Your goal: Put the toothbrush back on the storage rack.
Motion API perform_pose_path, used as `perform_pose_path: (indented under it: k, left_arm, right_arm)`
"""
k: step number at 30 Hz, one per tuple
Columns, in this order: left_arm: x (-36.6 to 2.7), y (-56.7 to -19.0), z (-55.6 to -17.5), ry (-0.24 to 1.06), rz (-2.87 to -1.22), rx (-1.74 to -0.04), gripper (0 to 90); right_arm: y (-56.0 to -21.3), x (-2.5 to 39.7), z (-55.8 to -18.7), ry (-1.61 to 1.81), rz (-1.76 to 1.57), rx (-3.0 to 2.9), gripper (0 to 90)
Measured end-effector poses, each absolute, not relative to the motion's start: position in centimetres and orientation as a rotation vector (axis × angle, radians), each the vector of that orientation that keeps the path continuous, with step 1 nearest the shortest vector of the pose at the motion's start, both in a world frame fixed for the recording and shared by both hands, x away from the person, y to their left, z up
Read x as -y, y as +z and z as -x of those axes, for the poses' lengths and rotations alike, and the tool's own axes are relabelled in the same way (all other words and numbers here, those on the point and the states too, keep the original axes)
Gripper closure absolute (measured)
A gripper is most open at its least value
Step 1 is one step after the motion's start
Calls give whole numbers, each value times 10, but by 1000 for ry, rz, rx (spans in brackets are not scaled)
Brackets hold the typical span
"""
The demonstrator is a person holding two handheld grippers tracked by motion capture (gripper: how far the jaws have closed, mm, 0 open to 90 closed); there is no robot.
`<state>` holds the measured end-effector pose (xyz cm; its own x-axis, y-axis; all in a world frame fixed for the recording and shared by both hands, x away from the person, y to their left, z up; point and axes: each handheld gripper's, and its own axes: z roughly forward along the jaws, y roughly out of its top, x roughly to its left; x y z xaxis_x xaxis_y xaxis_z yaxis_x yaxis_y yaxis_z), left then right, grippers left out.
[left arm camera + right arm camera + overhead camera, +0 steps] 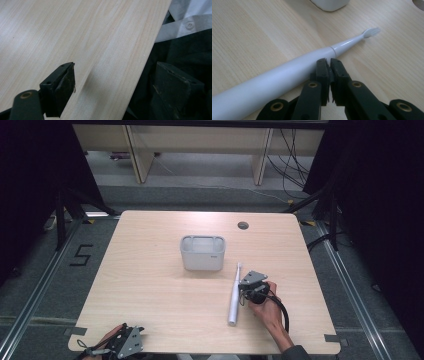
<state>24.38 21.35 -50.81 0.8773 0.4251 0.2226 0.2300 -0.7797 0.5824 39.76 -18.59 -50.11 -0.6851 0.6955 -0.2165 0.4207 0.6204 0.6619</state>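
Observation:
A white electric toothbrush [233,296] [287,72] lies flat on the wooden table [150,285], its bristle head pointing toward a grey-white open container [202,252]. My right gripper [243,291] [328,62] rests just right of the brush near its neck. Its jaws are pressed together with nothing between them, and the tips come up against the handle's side. My left gripper [131,336] [115,72] sits at the table's near left edge with its jaws wide apart and nothing between them; one jaw hangs over the wood, the other off the edge.
The container's corner [329,3] lies just past the brush head. A round cable hole [243,225] marks the table's far right. A person's white shirt and dark clothing [185,37] lie beyond the near edge. Desk legs and cables stand behind the table.

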Motion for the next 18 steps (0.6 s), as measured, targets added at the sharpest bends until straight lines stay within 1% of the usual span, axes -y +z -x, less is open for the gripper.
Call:
perform_pose_path:
  k: [1,2,4,6,8,13,15,18]
  left_arm:
    - [-214,-508,-244,465,-2485,-473,169]
    - [-214,-506,-245,432,-2507,-467,169]
    - [-213,-507,-243,491,-2491,-482,169]
    - [-214,-507,-244,475,-2493,-478,169]
    - [-213,-507,-243,498,-2493,-481,169]
    - [-214,-507,-243,480,-2492,-478,169]
    - [-214,-507,-243,488,-2492,-480,169]
    - [-214,-507,-243,491,-2492,-480,169]
  right_arm:
    - [-501,186,-398,811,-886,-2387,853]
    - [-501,185,-398,818,-885,-2386,853]
    - [-501,184,-398,822,-900,-2384,853]
    - [-501,184,-398,818,-901,-2385,852]
    - [-501,184,-399,817,-905,-2391,850]
    - [-501,183,-400,816,-918,-2391,829]
    - [-500,185,-400,819,-926,-2393,808]
    - [-497,188,-401,822,-1014,-2393,700]
